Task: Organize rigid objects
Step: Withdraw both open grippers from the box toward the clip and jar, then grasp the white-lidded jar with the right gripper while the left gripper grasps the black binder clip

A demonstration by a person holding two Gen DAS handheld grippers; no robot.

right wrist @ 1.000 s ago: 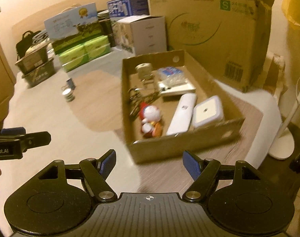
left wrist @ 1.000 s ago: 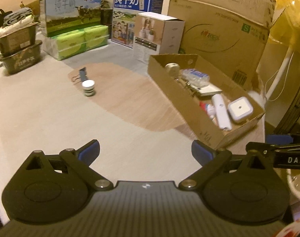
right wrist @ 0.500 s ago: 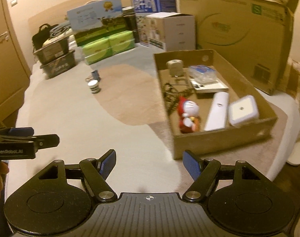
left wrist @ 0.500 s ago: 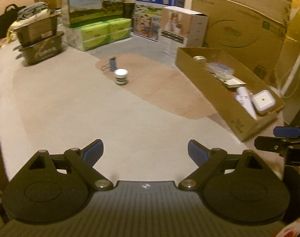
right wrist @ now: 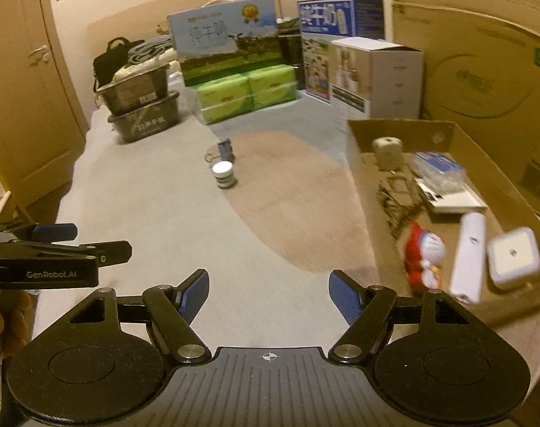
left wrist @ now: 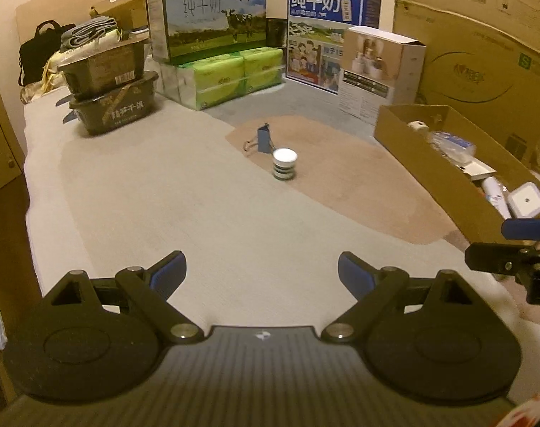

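Note:
A small white-lidded jar (left wrist: 284, 164) stands on the bed cover, with a blue binder clip (left wrist: 263, 139) just behind it; both also show in the right wrist view, the jar (right wrist: 224, 175) and the clip (right wrist: 224, 149). A shallow cardboard box (right wrist: 355, 163) at the right holds a Doraemon toy (right wrist: 423, 253), a white tube (right wrist: 470, 257), a white square case (right wrist: 513, 258), a twine ball (right wrist: 387, 151) and other items. My left gripper (left wrist: 262, 273) is open and empty, well short of the jar. My right gripper (right wrist: 268, 292) is open and empty, left of the box.
Milk cartons (left wrist: 205, 21), green tissue packs (left wrist: 230, 74), dark stacked trays (left wrist: 109, 89), a white carton (left wrist: 380, 71) and a large cardboard box (left wrist: 483, 53) line the far side. A wooden door (right wrist: 24, 89) is at the left.
Both grippers have pulled back and swung left, away from the cardboard box. The jar and clip now sit nearer the middle of both views. Both grippers stay open.

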